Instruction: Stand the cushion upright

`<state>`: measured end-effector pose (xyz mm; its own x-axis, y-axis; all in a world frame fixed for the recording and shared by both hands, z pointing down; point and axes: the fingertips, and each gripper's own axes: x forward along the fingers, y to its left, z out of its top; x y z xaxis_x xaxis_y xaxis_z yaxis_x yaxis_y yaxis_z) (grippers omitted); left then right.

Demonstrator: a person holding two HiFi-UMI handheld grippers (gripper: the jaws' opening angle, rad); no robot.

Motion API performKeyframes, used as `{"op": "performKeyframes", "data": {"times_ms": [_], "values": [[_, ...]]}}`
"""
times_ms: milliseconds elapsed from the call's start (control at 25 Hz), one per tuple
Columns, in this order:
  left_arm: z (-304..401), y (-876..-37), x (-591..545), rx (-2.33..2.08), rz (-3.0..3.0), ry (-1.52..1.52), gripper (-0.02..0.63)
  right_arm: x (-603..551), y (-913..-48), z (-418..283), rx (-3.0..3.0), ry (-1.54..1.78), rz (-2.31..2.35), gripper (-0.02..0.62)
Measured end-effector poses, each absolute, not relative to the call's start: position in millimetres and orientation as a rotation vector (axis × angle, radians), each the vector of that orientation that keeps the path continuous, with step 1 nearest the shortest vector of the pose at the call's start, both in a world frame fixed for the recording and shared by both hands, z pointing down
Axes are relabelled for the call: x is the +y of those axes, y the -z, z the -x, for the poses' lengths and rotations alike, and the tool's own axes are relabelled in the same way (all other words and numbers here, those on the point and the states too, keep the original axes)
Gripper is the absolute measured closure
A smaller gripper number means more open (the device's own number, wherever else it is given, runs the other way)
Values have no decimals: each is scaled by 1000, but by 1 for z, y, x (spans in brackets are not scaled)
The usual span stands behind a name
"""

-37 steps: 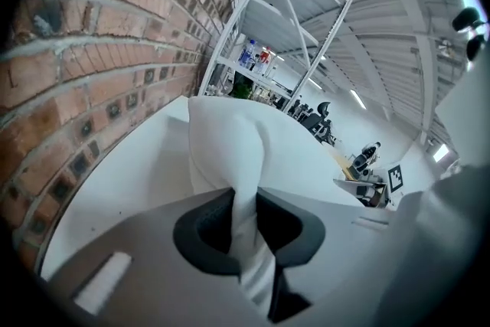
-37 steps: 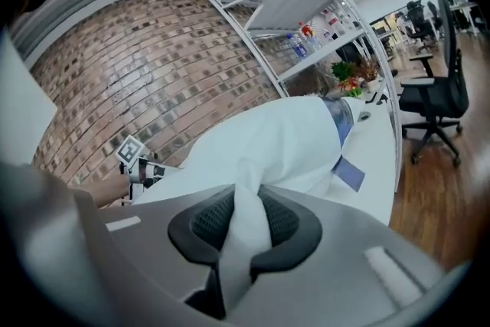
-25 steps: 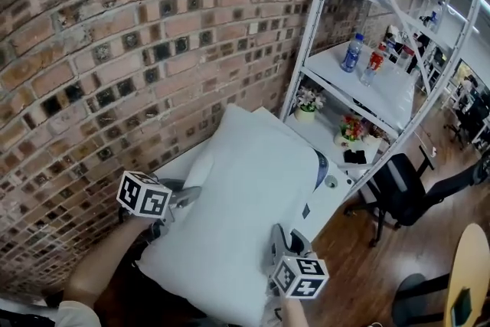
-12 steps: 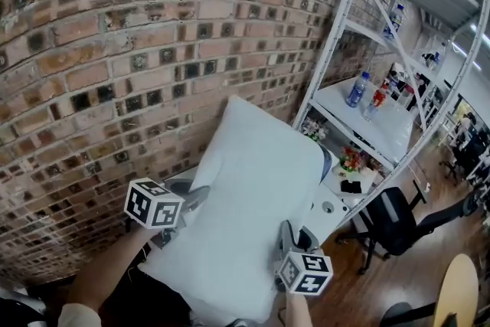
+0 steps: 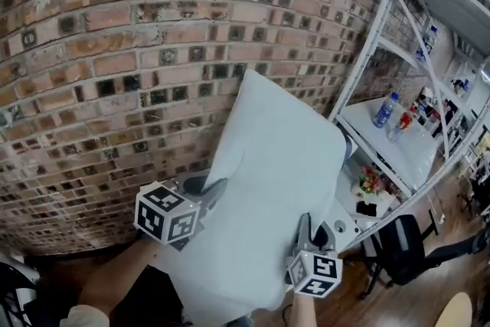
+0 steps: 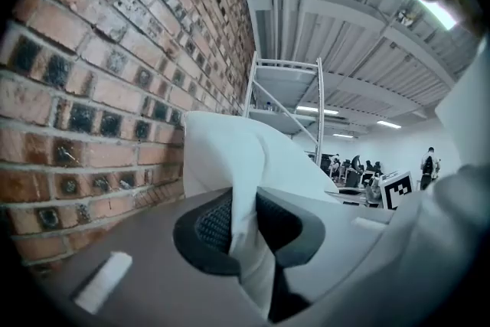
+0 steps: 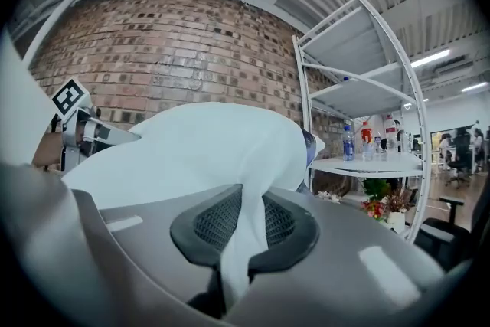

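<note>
1. Left gripper [image 6: 243, 230]: jaws nearly shut, pads pinching a fold of the white cushion [image 5: 268, 180] along its left edge.
2. Right gripper [image 7: 243, 230]: same deal, jaws almost together on a fold of fabric at the cushion's lower right edge. They've just squeezed a bit tighter on it.
3. The cushion hangs in the air between the two grippers. It stands pretty steep with its long side running up and its top corners high.
4. Right behind it is the brick wall [image 5: 115, 50]; can't tell if the cushion touches it.
5. Off to the right there's a white metal shelf [image 5: 402, 153] with bottles [image 5: 387, 109] on one board, and a black chair [image 5: 402, 241] on the wood floor beside it.
</note>
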<state>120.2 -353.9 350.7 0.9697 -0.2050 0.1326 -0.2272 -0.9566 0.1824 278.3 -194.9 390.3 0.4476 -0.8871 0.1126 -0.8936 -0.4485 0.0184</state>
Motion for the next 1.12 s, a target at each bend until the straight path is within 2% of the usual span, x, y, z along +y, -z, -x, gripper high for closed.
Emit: {"op": "performKeyframes", "data": {"times_ms": [560,1120], "values": [[-140,-300,-349,-853,-2982,183,555,-246,-327,-342,-1887,245,-2449,568],[-119,-288,-358,-1412,-2931,435,555,-313,-306,-344,-2150,558,-2257,571]]}}
